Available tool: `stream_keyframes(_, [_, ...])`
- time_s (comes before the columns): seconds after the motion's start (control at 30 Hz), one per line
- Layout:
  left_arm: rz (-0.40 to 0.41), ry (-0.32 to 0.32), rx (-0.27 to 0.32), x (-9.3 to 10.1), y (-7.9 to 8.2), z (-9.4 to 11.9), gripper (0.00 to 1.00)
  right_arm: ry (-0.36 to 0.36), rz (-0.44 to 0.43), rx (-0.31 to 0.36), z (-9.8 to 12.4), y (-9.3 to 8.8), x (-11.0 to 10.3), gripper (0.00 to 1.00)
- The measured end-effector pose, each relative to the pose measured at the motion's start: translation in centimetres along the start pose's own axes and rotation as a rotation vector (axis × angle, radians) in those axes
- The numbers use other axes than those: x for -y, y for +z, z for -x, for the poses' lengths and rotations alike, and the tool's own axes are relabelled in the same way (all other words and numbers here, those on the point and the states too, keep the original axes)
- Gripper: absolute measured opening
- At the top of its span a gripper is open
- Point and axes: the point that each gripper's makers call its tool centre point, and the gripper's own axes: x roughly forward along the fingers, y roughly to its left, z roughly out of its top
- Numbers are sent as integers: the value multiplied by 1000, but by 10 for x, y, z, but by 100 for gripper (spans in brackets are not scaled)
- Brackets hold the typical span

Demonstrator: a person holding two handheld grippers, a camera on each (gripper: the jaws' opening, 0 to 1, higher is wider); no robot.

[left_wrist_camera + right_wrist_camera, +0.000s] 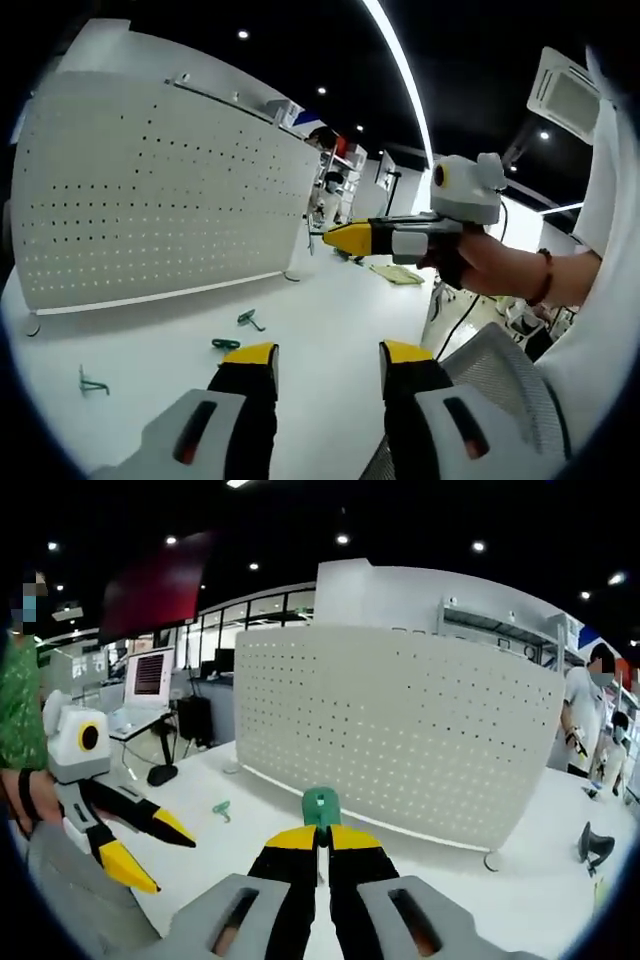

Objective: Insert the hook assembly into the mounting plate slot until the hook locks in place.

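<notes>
Right gripper (322, 832) jaws clamped on green hook assembly (321, 806), held up before white perforated mounting plate (400, 730) standing upright on bench (200, 850). Left gripper (327, 358) jaws parted, empty, above bench. Three loose green hooks (226, 344) lie on bench below plate.

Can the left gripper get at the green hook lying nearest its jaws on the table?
Probably yes. The left gripper has its jaws open and empty, and the nearest green hook lies on the white table just off its left jaw, with nothing between them.
</notes>
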Motion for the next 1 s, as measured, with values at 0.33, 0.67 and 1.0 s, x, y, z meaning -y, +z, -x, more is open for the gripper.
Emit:
stream_keyframes(0.33, [-6,11,0,-1,-2,10,42,-35,-32,40,-14,19,15,1])
stream_keyframes(0.67, [-18,29,5,-5,-1,15,44,-69,-78,90,-27,42,40,1])
stream_keyframes(1.0, [-28,39,1,-7,-3,18,46,-90,-117,139,-33,54,47,1])
